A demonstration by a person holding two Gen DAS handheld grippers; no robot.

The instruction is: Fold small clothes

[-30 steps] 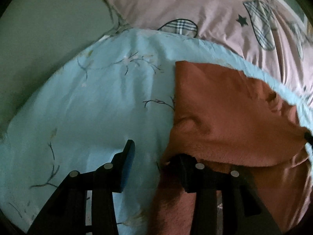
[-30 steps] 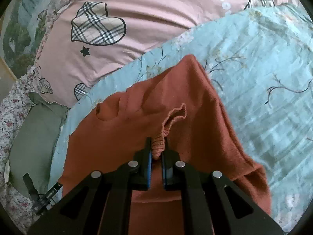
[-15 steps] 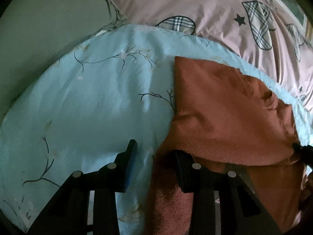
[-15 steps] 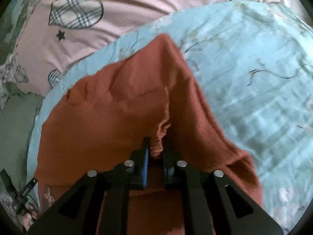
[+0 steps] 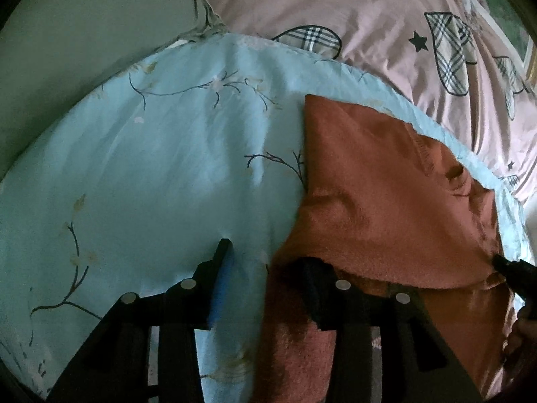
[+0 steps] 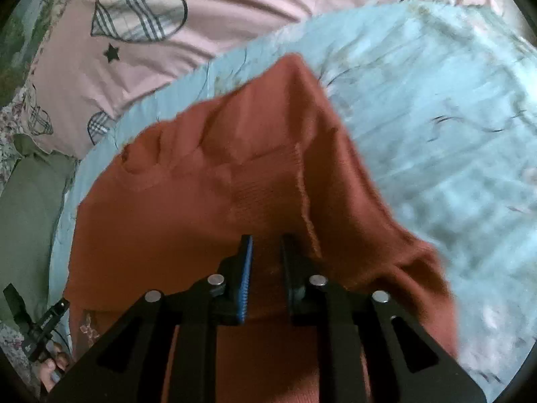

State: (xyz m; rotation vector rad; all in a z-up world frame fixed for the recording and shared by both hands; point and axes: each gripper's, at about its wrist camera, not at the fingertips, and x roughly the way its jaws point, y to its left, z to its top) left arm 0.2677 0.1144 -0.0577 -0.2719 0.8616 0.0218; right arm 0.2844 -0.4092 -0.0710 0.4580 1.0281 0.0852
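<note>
Rust-red knit sweater, fuzzy, ribbed at hem, lying partly folded on pale blue branch-print sheet. In left view occupying centre right to lower right; long axis from bottom centre toward upper right. In right view tapering to a corner pointing at top centre, ribbed flap laid back over body. Pink quilt with plaid hearts and black stars across top of frame; grey-green pillow at upper left.

Left gripper low over sheet at bottom centre, jaws spread wide, right finger tucked under sweater edge, nothing clamped. Right gripper at bottom centre over sweater, jaws parted, released. Fingers of a hand on left gripper's handle, lower left of right view.
</note>
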